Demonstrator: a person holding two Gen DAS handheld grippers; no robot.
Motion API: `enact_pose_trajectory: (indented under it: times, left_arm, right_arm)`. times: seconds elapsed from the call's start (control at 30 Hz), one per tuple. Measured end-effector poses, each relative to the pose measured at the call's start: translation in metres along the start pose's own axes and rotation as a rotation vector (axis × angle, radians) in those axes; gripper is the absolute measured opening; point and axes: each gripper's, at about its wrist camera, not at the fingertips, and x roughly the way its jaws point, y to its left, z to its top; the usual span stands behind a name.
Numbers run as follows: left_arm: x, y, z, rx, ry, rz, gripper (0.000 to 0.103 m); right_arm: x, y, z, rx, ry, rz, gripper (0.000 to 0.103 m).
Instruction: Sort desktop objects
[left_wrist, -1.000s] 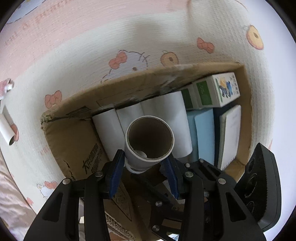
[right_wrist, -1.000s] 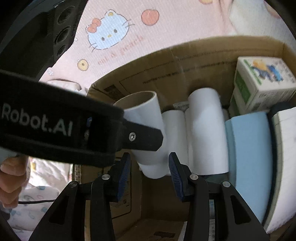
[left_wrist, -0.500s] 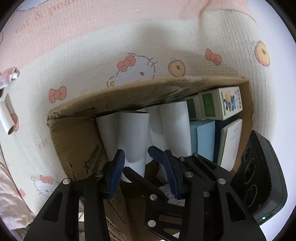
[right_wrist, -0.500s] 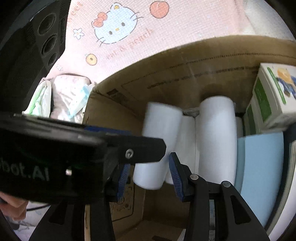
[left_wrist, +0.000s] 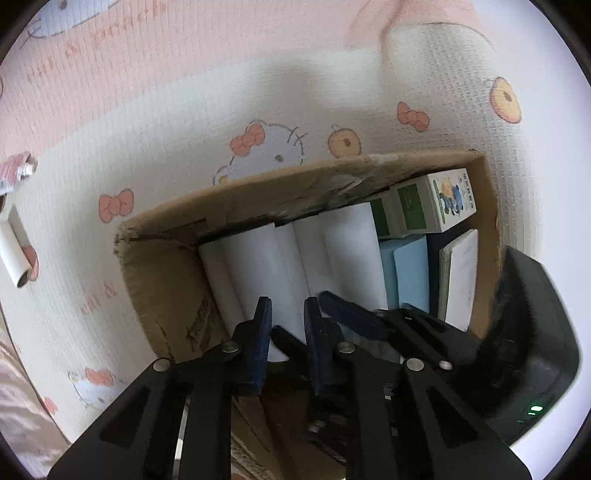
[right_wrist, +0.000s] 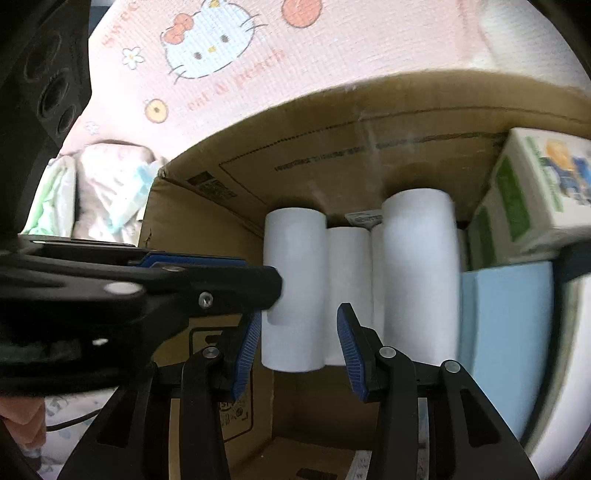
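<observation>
The white roll (left_wrist: 266, 269) now lies in the cardboard box (left_wrist: 159, 280), the left tool (left_wrist: 287, 314) narrowing empty above it, the right tool (right_wrist: 295, 334) open and empty, so that item looks sorted

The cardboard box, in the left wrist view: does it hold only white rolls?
No: beside the white rolls in the cardboard box stand light blue blocks and a green-and-white carton.

The lower ends of the white paper rolls (left_wrist: 266, 266) disappear behind the black left gripper (left_wrist: 287, 314). The brown cardboard box's (right_wrist: 207, 236) near wall is cut off below. At the right edge, the green-and-white printed carton (right_wrist: 543, 184) is blurred, its text unreadable.
</observation>
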Motion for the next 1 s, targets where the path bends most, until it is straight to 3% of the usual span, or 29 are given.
enact_pose_trajectory:
  times: [0.1, 0.23, 0.43, 0.5, 0.6, 0.67, 0.7, 0.83, 1.0]
  left_arm:
    - [-0.007, 0.001, -0.002, 0.04, -0.053, 0.001, 0.02]
    - [-0.017, 0.001, -0.004, 0.101, -0.11, -0.005, 0.02]
    - [-0.033, -0.016, -0.029, 0.317, -0.171, -0.075, 0.02]
    - [-0.043, -0.018, -0.048, 0.396, -0.224, -0.116, 0.027]
    - [-0.056, -0.022, -0.072, 0.529, -0.311, -0.018, 0.041]
    - [-0.069, -0.017, -0.079, 0.575, -0.363, 0.027, 0.056]
    - [-0.075, -0.012, -0.08, 0.573, -0.38, 0.03, 0.058]
    - [-0.093, 0.012, -0.079, 0.503, -0.421, -0.007, 0.067]
    - [-0.106, 0.046, -0.078, 0.384, -0.382, -0.151, 0.07]
  right_arm:
    - [-0.022, 0.006, -0.012, -0.019, -0.056, -0.09, 0.041]
    - [-0.049, 0.01, -0.031, -0.015, -0.123, -0.124, 0.041]
    - [-0.073, 0.017, -0.064, 0.002, -0.233, -0.25, 0.041]
    - [-0.083, 0.014, -0.078, 0.011, -0.293, -0.282, 0.044]
    - [-0.086, 0.027, -0.071, 0.033, -0.35, -0.299, 0.05]
    - [-0.076, 0.035, -0.043, 0.033, -0.363, -0.298, 0.053]
    - [-0.067, 0.056, -0.025, 0.037, -0.377, -0.301, 0.053]
    - [-0.076, 0.074, -0.031, 0.054, -0.445, -0.361, 0.068]
    - [-0.085, 0.108, -0.03, 0.068, -0.553, -0.485, 0.074]
